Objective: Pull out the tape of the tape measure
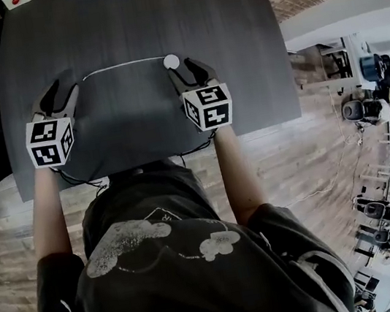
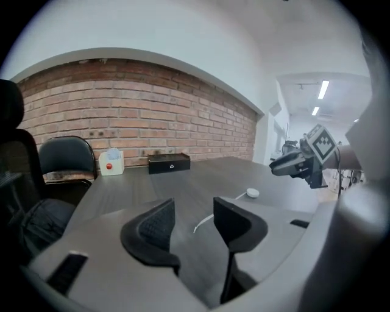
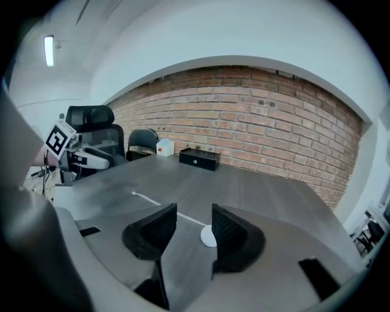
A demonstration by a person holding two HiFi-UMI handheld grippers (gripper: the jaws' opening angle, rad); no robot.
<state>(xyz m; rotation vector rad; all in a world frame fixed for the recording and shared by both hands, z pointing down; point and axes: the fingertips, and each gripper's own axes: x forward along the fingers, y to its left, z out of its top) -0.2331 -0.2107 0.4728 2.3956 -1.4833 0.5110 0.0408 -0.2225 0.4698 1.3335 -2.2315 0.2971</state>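
A: Bright enough?
B: Even indoor light. Ceiling strips (image 2: 322, 89) glow in both gripper views, and a soft shadow lies on the table (image 1: 138, 124).
A: Sharp?
B: Mid-frame, yes. Heavy fisheye bending, black vignetted corners, nearest jaws slightly soft.

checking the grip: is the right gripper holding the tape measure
No, the right gripper has its jaws apart; the tape measure lies on the table.
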